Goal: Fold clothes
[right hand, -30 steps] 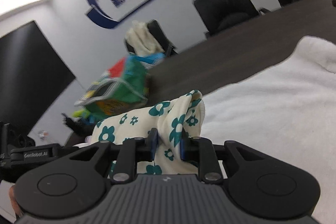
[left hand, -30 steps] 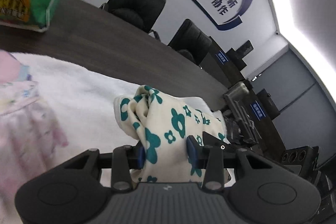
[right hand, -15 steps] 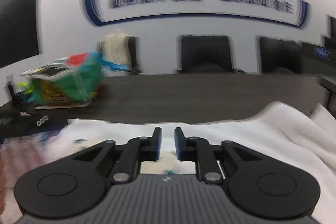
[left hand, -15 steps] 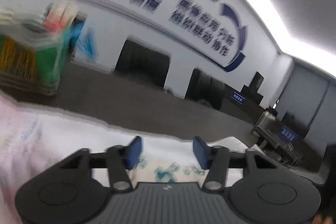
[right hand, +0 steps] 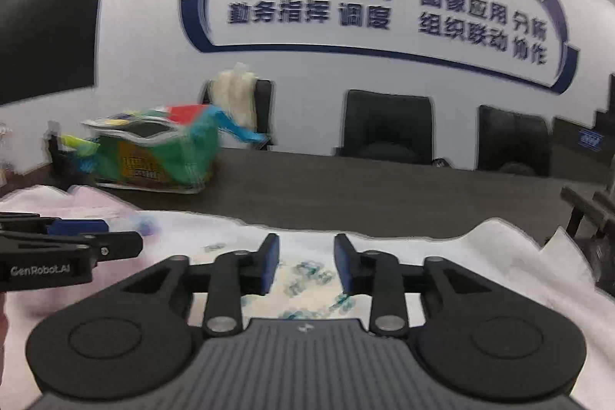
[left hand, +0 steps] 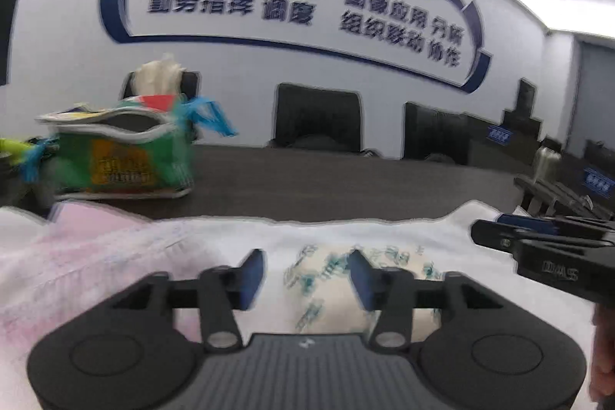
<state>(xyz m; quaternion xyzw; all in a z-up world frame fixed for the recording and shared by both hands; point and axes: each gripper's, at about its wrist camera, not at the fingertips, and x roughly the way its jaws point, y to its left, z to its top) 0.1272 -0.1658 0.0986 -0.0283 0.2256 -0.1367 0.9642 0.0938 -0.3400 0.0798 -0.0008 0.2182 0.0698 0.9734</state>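
On the dark conference table (left hand: pixel 346 179), white towel (right hand: pixel 480 256) under both grippers' released, empty fingers (left hand: pixel 251 271).

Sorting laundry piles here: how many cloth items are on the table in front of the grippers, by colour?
Cream with teal flowers: 1, the folded garment
Pink: 1, the pink garment
White: 1, the white towel under both
Total: 3
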